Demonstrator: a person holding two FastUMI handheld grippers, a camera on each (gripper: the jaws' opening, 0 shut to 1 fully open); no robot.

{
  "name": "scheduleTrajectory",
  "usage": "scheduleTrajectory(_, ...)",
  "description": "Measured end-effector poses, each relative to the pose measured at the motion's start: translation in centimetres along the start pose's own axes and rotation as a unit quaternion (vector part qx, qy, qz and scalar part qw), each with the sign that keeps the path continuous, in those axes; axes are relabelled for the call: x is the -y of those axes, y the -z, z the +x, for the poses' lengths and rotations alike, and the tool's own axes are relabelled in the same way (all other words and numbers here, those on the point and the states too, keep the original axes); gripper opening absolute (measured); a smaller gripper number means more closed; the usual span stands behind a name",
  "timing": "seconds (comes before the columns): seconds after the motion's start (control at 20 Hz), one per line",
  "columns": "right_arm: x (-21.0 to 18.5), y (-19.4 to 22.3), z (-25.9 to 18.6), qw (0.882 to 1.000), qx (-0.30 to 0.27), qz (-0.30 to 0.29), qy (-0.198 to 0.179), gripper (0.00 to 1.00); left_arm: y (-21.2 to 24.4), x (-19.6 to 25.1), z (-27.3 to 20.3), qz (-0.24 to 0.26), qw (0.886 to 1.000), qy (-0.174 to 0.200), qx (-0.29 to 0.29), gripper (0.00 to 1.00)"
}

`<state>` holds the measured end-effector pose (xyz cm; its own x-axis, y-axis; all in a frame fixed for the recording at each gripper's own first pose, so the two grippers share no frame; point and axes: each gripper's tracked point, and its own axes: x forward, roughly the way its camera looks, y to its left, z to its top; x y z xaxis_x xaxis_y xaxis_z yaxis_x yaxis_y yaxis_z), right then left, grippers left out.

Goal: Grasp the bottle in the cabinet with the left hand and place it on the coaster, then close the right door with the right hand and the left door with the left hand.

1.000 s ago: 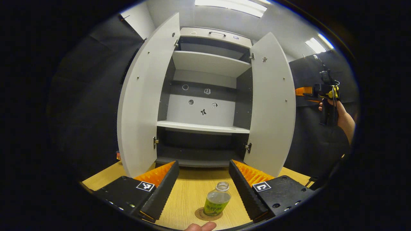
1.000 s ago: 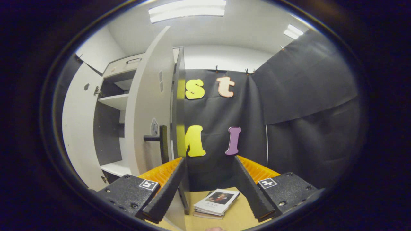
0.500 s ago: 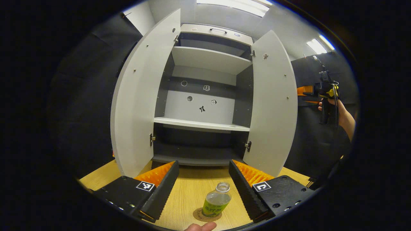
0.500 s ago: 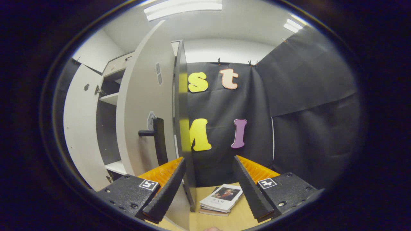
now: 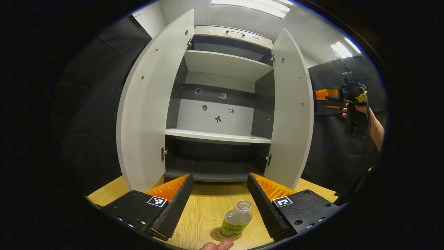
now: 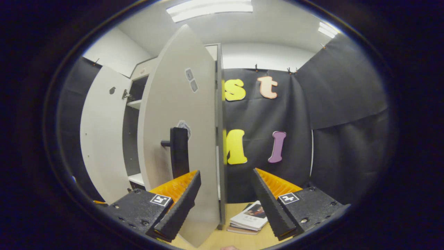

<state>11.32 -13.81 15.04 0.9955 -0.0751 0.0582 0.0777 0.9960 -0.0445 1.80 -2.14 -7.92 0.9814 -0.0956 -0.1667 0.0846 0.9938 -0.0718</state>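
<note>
Standing on the coaster (image 5: 225,235), the bottle (image 5: 236,219) sits between the left gripper (image 5: 220,201) fingers (jaws wide apart, untouching).

Bright ceiling lights (image 5: 249,5) overhead (edges fisheye-warped).

Place: a staged recording booth, not a lived-in home
Landmark: a grey cabinet (image 5: 218,104) with both doors open, standing on a wooden table (image 5: 204,208)
Around the cabinet: black cloth wall (image 6: 340,114) hung by clips behind and beside it
Above the cabinet: white ceiling with strip lights (image 5: 249,4)
Right of the cabinet: stacked books (image 6: 249,219) on the table
</note>
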Motion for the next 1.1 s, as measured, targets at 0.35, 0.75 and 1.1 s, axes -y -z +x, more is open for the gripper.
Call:
scheduleTrajectory(0.35, -4.3, 0.3, 3.8, 0.999, 0.004, 0.014, -0.045, 0.98, -1.2, -2.5, -0.6, 0.008, 0.999, -0.036, 0.016, 0.95)
scheduleTrajectory(0.75, -8.0, 0.4, 6.5, 0.996, 0.011, 0.01, -0.085, 0.98, -0.7, -4.7, -1.9, 0.002, 0.997, -0.075, 0.016, 0.95)
scheduleTrajectory(1.1, -6.7, -0.4, 3.4, 0.997, 0.017, -0.003, -0.075, 0.98, -1.0, -4.3, -1.4, 0.001, 0.998, -0.069, 0.014, 0.95)
